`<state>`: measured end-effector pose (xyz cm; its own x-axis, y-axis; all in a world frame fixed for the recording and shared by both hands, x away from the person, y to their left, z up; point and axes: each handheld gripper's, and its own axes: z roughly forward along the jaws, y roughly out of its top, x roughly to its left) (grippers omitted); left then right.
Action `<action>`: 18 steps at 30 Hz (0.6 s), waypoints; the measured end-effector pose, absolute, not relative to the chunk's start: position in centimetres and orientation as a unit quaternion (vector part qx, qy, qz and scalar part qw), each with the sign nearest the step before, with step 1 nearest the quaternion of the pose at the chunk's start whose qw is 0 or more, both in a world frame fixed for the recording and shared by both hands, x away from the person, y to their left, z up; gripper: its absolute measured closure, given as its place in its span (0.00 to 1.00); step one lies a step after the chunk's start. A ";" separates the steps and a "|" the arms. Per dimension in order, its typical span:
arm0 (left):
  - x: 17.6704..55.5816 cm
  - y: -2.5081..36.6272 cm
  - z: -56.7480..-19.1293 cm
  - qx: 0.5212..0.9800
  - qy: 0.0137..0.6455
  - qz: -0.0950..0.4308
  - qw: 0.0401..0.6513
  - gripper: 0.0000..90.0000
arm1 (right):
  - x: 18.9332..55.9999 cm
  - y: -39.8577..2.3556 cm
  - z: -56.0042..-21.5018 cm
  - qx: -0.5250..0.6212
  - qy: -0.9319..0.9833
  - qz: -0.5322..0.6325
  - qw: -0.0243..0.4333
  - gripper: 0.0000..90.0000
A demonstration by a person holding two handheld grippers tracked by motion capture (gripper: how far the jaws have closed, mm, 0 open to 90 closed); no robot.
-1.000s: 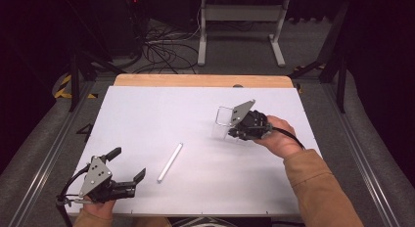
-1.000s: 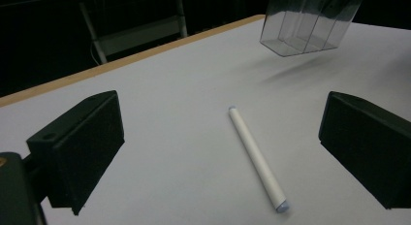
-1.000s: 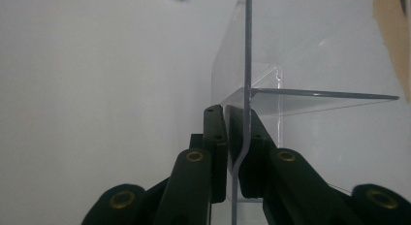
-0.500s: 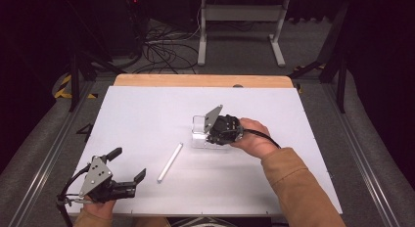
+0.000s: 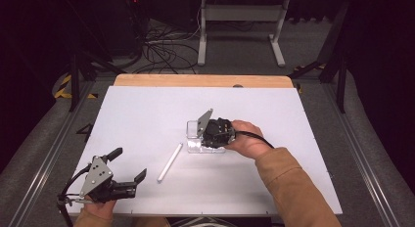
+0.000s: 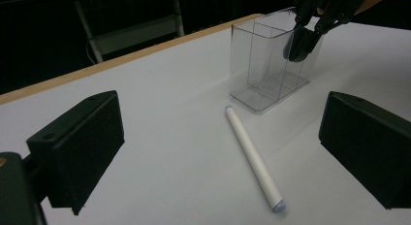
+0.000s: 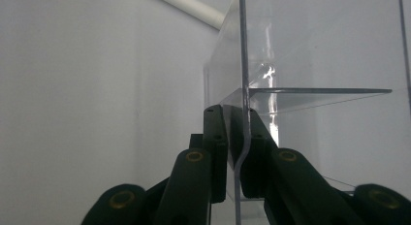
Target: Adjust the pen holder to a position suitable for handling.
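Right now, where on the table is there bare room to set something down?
The whole far half, between the wooden edge and the clear divided box, is bare, as is the right side. It is crowded mid-table: right gripper clamping the box wall, white marker beside it, left gripper near-left.

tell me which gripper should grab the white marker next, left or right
Left, probably. The left gripper is open and free, with the white marker lying between its jaws' line of sight, while the right gripper is clamped on the clear box.
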<state>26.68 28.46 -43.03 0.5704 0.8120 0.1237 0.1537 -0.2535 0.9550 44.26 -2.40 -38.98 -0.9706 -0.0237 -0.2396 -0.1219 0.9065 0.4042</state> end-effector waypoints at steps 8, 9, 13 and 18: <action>26.7 28.4 -43.1 0.722 0.336 0.320 0.513 0.04 | 44.3 -2.2 -39.1 -0.044 0.969 0.213 0.119 0.90; 26.7 28.5 -43.0 0.723 0.334 0.321 0.512 0.04 | 44.3 -2.2 -39.2 -0.043 0.969 0.213 0.119 0.90; 26.7 28.4 -43.0 0.724 0.333 0.321 0.511 0.04 | 44.2 -2.1 -39.2 -0.037 0.969 0.213 0.121 0.90; 26.8 28.3 -43.0 0.723 0.333 0.321 0.513 0.04 | 44.2 -1.9 -39.2 -0.028 0.969 0.212 0.124 0.90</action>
